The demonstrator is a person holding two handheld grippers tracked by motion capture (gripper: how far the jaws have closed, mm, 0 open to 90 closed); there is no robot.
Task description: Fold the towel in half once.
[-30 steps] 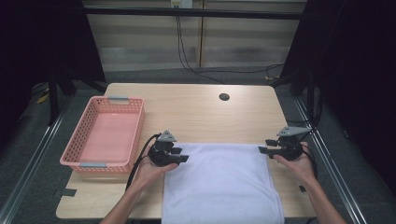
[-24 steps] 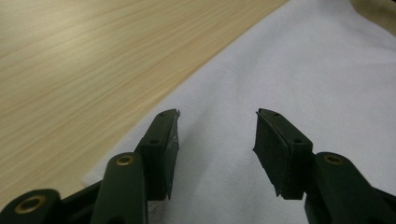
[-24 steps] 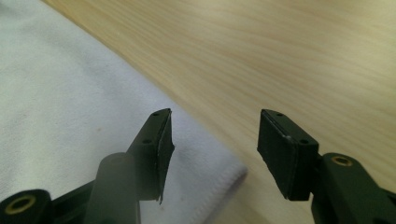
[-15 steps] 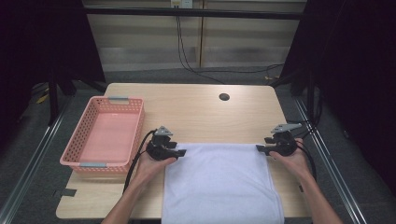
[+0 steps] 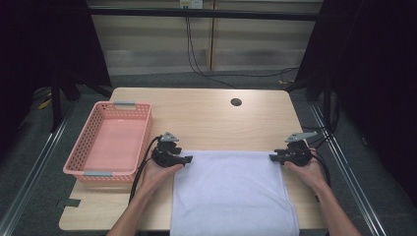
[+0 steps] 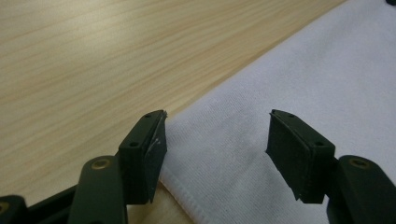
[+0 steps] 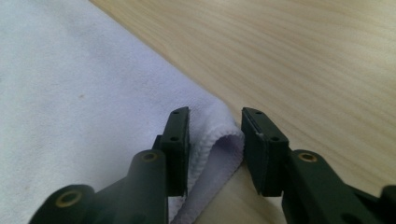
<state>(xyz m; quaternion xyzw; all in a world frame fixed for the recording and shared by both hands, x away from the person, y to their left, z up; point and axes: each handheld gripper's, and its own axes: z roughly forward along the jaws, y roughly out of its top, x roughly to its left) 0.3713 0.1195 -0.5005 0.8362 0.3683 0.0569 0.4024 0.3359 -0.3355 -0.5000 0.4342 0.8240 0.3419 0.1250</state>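
Lying flat on the pale wooden table [image 5: 206, 110], the soft white terry towel [image 5: 231, 191] looks light and floppy; far corners suit pinching. Left gripper [image 6: 217, 154] straddles its corner, spread; right gripper [image 7: 215, 140] is narrowed around the other corner's raised fold, a gap showing.

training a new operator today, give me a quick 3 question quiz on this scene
1. True or false: the pink basket has something in it.
2. Which part of the white towel does each gripper sit at? A) the two far corners B) the two near corners C) the middle of the towel
3. Fill in: the jaws of the left gripper stand wide apart, while those of the right gripper are closer together with a raised fold of the towel's ____ between them.

Key
1. False: it is empty.
2. A: one at each far corner, on the wooden table.
3. corner
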